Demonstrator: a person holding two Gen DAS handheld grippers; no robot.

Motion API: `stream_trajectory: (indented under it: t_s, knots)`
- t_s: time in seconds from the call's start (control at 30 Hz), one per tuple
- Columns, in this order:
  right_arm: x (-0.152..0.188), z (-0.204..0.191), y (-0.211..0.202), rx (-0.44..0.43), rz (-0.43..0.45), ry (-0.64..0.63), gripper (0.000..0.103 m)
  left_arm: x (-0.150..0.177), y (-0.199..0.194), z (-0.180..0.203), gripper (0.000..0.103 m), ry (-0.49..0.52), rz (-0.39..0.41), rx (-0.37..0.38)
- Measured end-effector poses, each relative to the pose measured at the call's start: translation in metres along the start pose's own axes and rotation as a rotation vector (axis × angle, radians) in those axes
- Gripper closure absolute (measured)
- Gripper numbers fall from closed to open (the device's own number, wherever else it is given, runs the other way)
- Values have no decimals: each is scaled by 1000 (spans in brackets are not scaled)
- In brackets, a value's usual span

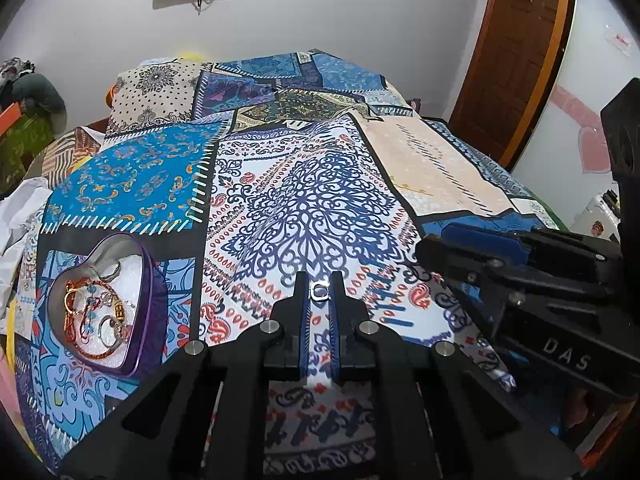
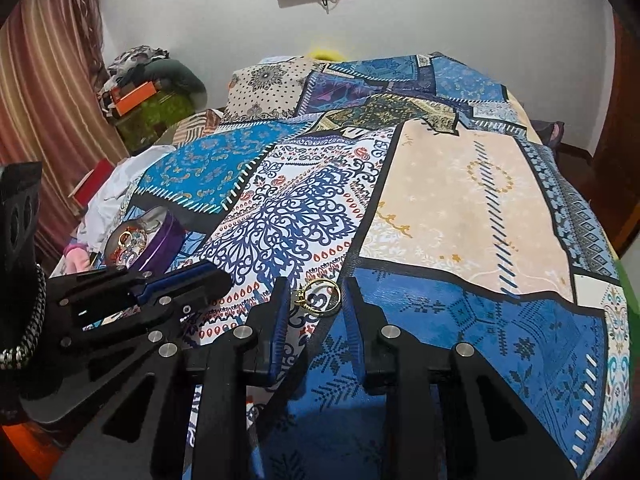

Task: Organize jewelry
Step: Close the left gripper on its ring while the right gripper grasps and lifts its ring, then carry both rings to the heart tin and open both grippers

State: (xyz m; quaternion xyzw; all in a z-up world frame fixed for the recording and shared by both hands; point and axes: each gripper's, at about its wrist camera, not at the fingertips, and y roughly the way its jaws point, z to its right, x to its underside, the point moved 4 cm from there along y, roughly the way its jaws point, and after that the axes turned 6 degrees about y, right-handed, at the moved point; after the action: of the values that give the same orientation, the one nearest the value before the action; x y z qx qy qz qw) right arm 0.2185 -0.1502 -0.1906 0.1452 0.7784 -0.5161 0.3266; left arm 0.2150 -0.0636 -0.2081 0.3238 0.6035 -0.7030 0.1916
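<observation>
Black fingers of the left gripper [image 1: 319, 292] pinch a small silver ring [image 1: 319, 291] at their tips, its opening facing the camera. Over the patchwork bedspread [image 1: 320, 184], the right gripper [image 2: 318, 298] stands partly open around a gold hoop [image 2: 321, 297] (whether the pads touch it cannot be told), which lies flat, its clasp toward the left finger. Well off to the left, the heart-shaped tin [image 1: 102, 304] holds tangled jewelry.
</observation>
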Motion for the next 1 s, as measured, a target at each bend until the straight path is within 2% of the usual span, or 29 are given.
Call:
stream_trajectory:
  t_s: [0.47, 0.67, 1.0]
  knots:
    - [-12, -31, -33, 16, 74, -48, 79, -7, -61, -13, 96, -23, 118, -6]
    - [-18, -53, -44, 11, 114, -73, 79, -8, -87, -33, 96, -49, 171, -27]
    - [-28, -95, -47, -41, 147, -117, 79, 3, -115, -75, 96, -101, 218, -84]
